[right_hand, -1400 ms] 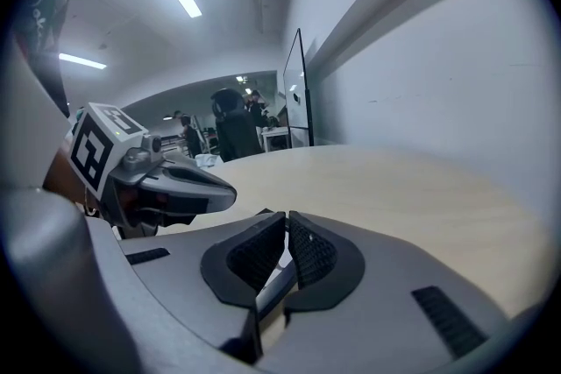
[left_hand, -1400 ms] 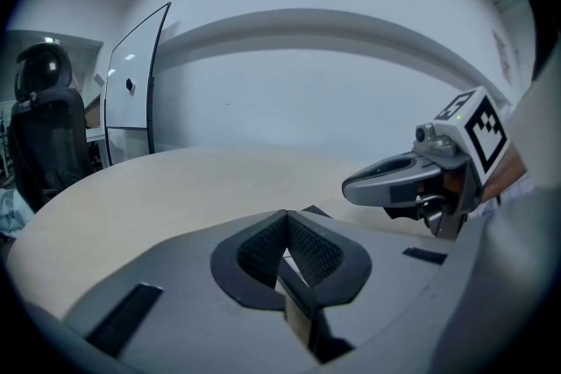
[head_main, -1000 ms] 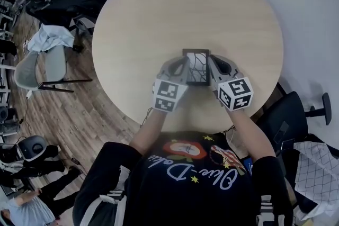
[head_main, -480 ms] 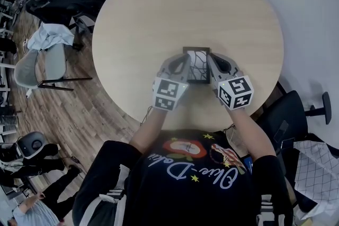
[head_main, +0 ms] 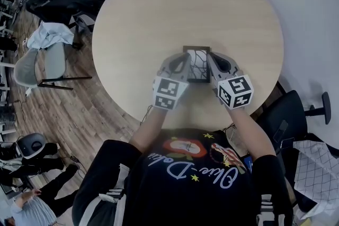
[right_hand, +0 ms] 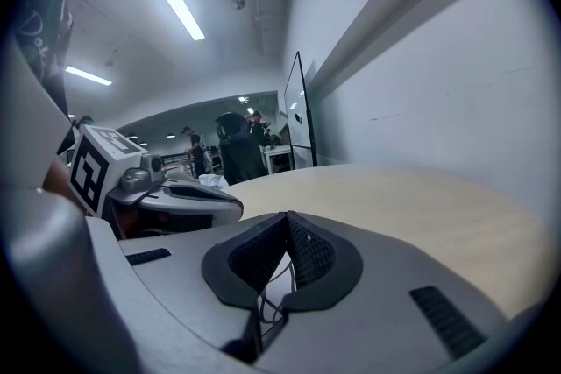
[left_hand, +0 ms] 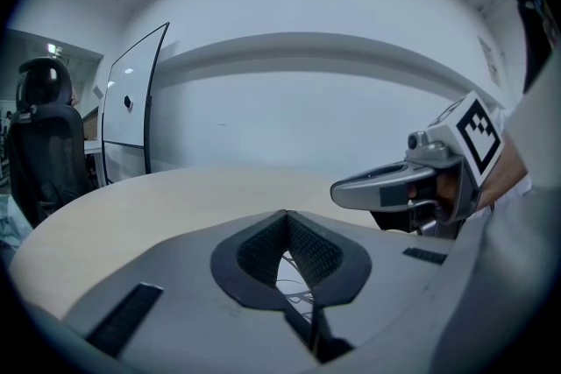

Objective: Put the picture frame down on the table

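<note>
There is 1 round table [head_main: 185,2], 1 picture frame [head_main: 196,67] and 2 tongs, each carrying 1 cube of square markers. In the head view the frame sits over the near half of the table, between the left gripper [head_main: 183,64] and the right gripper [head_main: 212,64]. The left one is on its left edge and the right one on its right edge. The picture is white with dark curved lines inside a dark border.

In the left gripper view the left gripper [left_hand: 287,232] is clenched. Its 2 ribbed pads meet at the tip, and a sliver of the picture frame [left_hand: 294,278] shows in the gap behind them. The other tool [left_hand: 386,184] lies just to its right, above the table [left_hand: 175,188]. In the right gripper view the right gripper [right_hand: 285,232] is likewise clamped, with the frame [right_hand: 270,286] between its pads. The left tool [right_hand: 195,197] is beside it, and the table [right_hand: 421,197] stretches beyond.

Both tongs cover the frame's 2 side edges, so only its middle and far edge are plain. No view shows whether its underside touches the wood or hangs just above it.

Off the table, 1 pale chair [head_main: 39,67] stands at the left with a light cloth [head_main: 50,37] near it. 1 dark chair [head_main: 294,111] stands at the right, half cut off by the person's arm. 1 white panel [left_hand: 136,96] stands beyond the far rim.
</note>
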A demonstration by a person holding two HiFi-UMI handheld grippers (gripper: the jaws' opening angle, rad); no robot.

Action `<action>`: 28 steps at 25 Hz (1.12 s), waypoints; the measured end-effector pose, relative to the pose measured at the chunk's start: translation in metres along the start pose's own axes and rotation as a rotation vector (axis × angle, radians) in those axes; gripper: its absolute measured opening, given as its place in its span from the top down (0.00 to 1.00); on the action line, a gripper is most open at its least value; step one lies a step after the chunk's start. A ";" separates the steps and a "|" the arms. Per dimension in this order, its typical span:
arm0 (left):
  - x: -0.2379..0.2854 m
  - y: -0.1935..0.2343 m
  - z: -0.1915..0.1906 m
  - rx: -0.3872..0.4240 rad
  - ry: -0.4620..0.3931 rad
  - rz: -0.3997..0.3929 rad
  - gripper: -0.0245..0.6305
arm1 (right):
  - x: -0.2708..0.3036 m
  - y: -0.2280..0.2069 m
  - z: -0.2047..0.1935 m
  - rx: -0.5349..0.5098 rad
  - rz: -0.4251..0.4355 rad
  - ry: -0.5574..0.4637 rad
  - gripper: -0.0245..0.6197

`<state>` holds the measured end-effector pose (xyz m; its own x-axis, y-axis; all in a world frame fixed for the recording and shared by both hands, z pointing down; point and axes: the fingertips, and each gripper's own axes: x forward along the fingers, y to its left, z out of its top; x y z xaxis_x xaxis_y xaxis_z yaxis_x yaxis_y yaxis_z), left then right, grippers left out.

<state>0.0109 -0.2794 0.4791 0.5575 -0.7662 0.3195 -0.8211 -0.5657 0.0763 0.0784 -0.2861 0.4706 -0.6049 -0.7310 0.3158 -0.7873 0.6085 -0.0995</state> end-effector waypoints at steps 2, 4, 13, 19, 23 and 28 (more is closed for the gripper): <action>0.000 0.000 0.000 0.001 0.000 -0.001 0.96 | 0.000 0.000 0.000 -0.001 0.000 -0.001 0.97; -0.001 -0.001 0.001 0.001 -0.002 0.000 0.96 | 0.000 0.001 0.000 -0.002 0.000 -0.001 0.97; -0.002 0.003 0.002 0.000 -0.005 0.003 0.96 | 0.002 0.002 0.002 -0.008 -0.003 0.001 0.97; -0.002 0.004 0.003 -0.005 -0.007 0.004 0.96 | 0.002 0.002 0.002 -0.003 -0.002 -0.003 0.97; -0.003 0.004 0.005 -0.007 -0.012 0.003 0.96 | 0.003 0.003 0.004 0.004 0.001 -0.010 0.97; -0.005 0.003 0.009 0.000 -0.025 0.005 0.96 | 0.002 0.006 0.010 -0.006 0.009 -0.022 0.97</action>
<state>0.0069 -0.2801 0.4689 0.5565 -0.7762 0.2964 -0.8237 -0.5620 0.0749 0.0715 -0.2867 0.4607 -0.6146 -0.7321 0.2938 -0.7810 0.6170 -0.0965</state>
